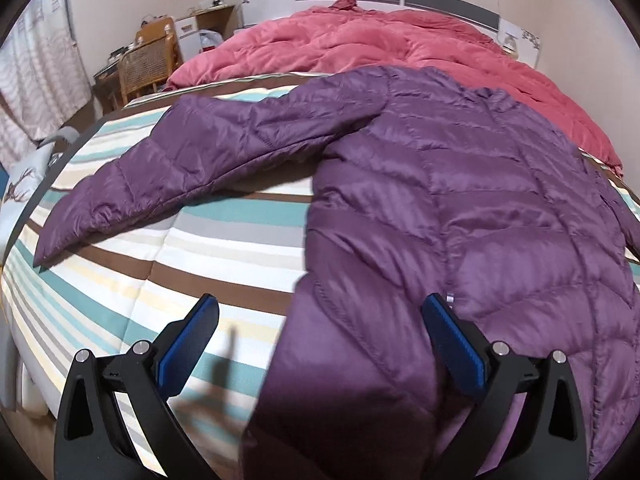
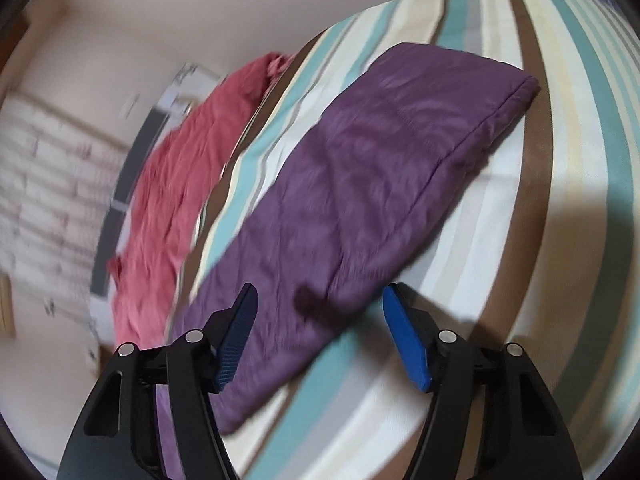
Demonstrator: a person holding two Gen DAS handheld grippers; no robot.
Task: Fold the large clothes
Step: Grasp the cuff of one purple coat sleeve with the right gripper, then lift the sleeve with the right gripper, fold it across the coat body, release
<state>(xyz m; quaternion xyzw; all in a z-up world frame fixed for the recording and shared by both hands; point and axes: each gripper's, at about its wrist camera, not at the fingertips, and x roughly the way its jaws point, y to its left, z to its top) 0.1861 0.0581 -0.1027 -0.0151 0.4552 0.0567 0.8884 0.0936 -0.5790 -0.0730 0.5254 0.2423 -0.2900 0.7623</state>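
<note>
Spread flat on the striped bedcover (image 1: 132, 292), with its bands of teal, brown, cream and grey, lies the purple quilted puffer jacket (image 1: 460, 208). Taking that jacket as the landmark: in the left wrist view its body runs from the near edge of the bed up toward the collar at the far end, and one sleeve (image 1: 180, 176) stretches out to the left of the body, resting on the stripes with its cuff well away from the torso. Beyond the jacket's collar a rumpled pink duvet (image 1: 360, 44) covers the far part of the bed, and past the sleeve, off the bed's corner, stand wooden cane-backed chairs (image 1: 148, 60).

The left gripper (image 1: 320, 316) hovers over the jacket's lower left edge, jaws spread wide; one blue pad hangs over the bare bedcover and the other over the purple fabric, and neither presses on anything.

The right wrist view is blurred. Its gripper (image 2: 320, 308) points along the jacket's other sleeve (image 2: 384, 184), which lies on the stripes with its stitched cuff at the far end. The jaws stand apart, with the sleeve's near part beneath and between the blue pads (image 2: 406, 340); they seem to hang clear of the cloth rather than pinch it, though the smear makes that hard to confirm. The pink duvet shows to the left of this sleeve.
</note>
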